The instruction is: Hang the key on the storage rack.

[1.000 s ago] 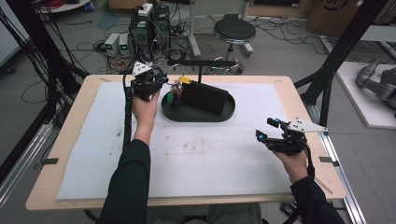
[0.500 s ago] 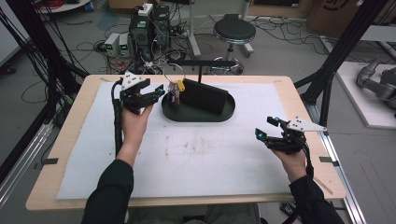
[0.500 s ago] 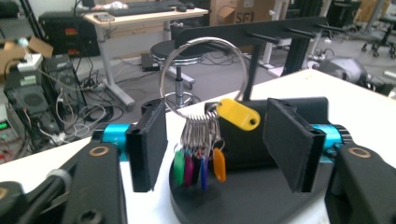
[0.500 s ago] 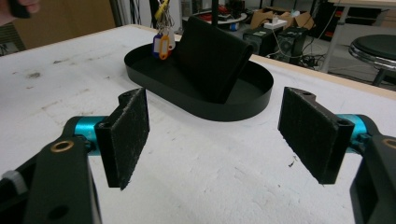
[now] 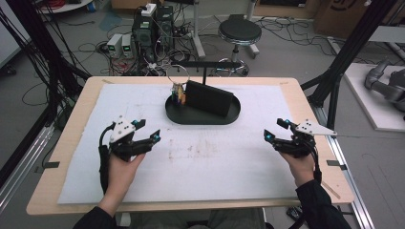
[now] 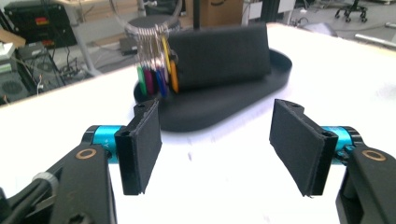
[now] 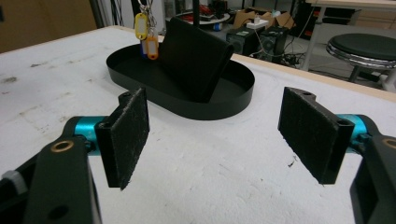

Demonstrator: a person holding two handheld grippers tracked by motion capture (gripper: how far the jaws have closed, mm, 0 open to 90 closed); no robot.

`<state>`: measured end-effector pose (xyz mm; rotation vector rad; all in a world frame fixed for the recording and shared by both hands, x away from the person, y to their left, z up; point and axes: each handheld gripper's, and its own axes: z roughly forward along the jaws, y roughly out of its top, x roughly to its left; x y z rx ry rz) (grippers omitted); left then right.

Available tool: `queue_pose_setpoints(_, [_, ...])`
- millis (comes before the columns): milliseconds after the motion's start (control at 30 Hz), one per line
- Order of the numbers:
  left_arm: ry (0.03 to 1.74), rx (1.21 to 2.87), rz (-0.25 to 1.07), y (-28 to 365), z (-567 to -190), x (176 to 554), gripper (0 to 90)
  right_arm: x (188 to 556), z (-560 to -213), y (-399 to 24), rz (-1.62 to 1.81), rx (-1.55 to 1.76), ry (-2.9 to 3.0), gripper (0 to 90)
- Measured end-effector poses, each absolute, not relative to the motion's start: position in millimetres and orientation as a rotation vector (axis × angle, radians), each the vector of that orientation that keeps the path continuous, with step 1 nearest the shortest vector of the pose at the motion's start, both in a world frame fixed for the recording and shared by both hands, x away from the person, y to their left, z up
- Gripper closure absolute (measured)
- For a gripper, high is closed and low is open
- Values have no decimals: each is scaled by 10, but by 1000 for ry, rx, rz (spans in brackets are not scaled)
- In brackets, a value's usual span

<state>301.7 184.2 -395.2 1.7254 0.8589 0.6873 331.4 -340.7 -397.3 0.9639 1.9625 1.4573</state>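
Holding my left gripper (image 5: 152, 135) low over the white mat (image 5: 215, 176), its jaws just opening wide and empty, I see the key ring (image 5: 178, 89) hanging in the black tray (image 5: 203, 117) ahead; my right gripper (image 5: 274, 132) rests apart, gaping too.

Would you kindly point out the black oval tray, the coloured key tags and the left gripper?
black oval tray (image 5: 217, 119), high view, front rim.
coloured key tags (image 6: 156, 77), left gripper view, hanging tags.
left gripper (image 5: 147, 131), high view, between fingertips.

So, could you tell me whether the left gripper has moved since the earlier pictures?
Yes: the left gripper has drawn back from the black tray toward the table's near-left, jaws just opened, empty.
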Motion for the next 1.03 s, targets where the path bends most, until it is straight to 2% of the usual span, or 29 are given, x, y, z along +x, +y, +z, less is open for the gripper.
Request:
queue_pose_setpoints(300, [876,1746,784,2080,-4032,2938,282,3308,-3970,-3393,1418,974,1938,250])
queue_pose_setpoints(367, [894,1727,800,2148,-4042,2934,240,3306,-3969,-3401,1411,979,1930,250])
queue_pose_setpoints(1033, [917,1758,805,2167,-4141,2995,238,3298,-3983,-3446,1367,1001,1929,250])
